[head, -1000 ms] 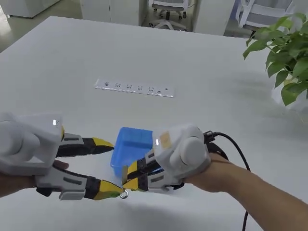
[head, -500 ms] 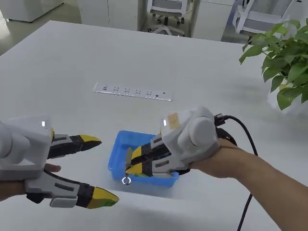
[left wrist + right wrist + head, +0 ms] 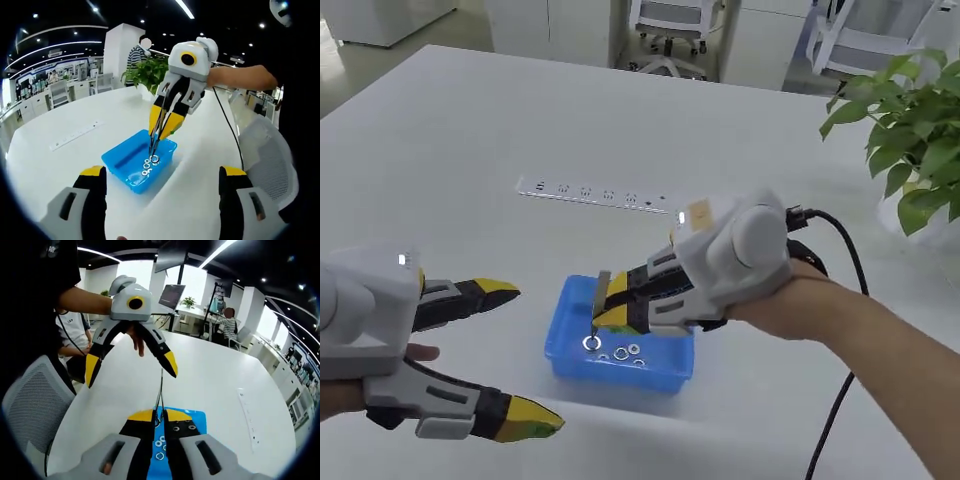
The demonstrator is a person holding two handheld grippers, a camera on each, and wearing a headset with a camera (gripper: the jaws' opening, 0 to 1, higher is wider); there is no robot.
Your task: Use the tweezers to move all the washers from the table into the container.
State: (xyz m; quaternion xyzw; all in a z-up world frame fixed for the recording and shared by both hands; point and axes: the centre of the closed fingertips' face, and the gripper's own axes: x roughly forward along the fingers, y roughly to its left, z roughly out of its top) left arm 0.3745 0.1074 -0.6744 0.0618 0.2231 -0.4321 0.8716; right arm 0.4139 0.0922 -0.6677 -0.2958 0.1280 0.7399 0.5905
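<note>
- Head view: the right gripper (image 3: pixel 610 308) has its yellow-tipped fingers clenched on slim metal tweezers (image 3: pixel 600 298). A small silver ring washer (image 3: pixel 591 344) sits at the tweezer tips, over the shallow blue plastic container (image 3: pixel 558 340), just beside the loose washers (image 3: pixel 626 352) inside it.
- Left gripper view: the left gripper (image 3: pixel 162 172) has its fingers spread wide and released. The container lies ahead, between them, on the white tabletop (image 3: pixel 60 130).
- Right gripper view: the tweezer tips are too thin to make out, and the fingers hide part of the container.

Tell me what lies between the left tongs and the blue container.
Bare white table lies between the open left tongs and the blue container; the head view shows this stretch.
</note>
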